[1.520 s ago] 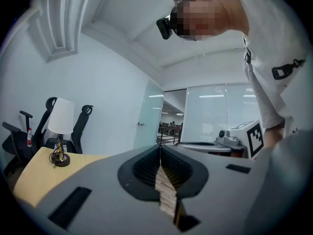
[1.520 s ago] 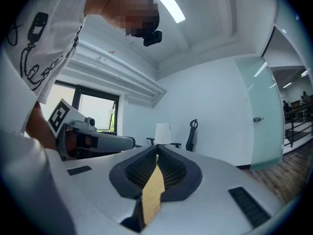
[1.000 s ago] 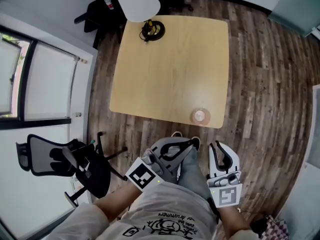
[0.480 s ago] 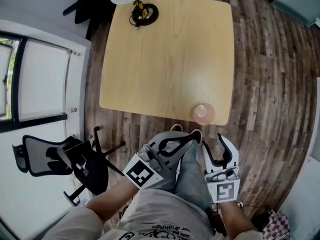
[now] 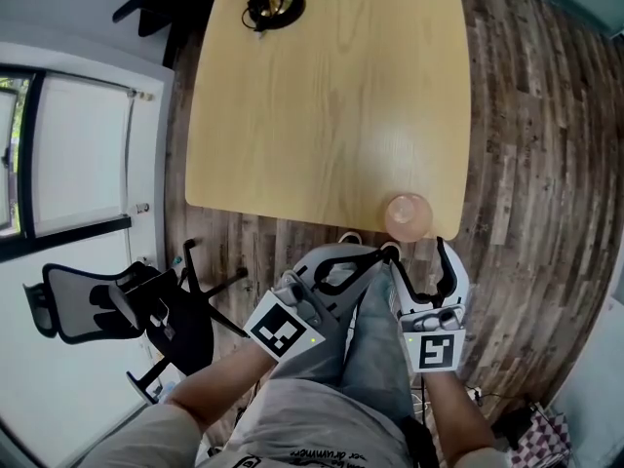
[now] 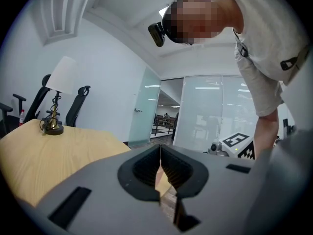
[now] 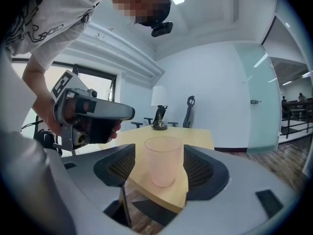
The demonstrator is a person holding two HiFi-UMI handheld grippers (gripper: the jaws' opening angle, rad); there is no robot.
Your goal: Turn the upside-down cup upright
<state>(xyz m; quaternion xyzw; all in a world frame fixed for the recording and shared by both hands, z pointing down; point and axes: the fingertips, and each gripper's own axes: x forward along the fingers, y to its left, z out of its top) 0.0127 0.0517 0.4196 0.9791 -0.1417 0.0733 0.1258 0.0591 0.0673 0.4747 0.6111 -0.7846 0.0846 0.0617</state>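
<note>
A translucent pink cup (image 5: 408, 215) stands on the near right corner of the light wooden table (image 5: 322, 96). In the right gripper view the cup (image 7: 163, 160) shows ahead between the two jaws and looks narrower at its table end. My right gripper (image 5: 419, 259) sits just short of that corner, below table height. Its jaws have just been opening and nothing is between them. Beside it on the left, my left gripper (image 5: 382, 253) is shut and holds nothing. The left gripper (image 7: 93, 116) also shows in the right gripper view, held in a hand.
A table lamp (image 5: 271, 3) stands at the table's far left corner. A black office chair (image 5: 127, 310) is on the wooden floor to my left, beside a window. My legs are under the grippers. Glass partitions (image 6: 220, 111) lie beyond.
The right gripper's jaws have spread from shut to wide apart. Both grippers have come down and nearer the table's edge, and the cup now lies just ahead of the right one.
</note>
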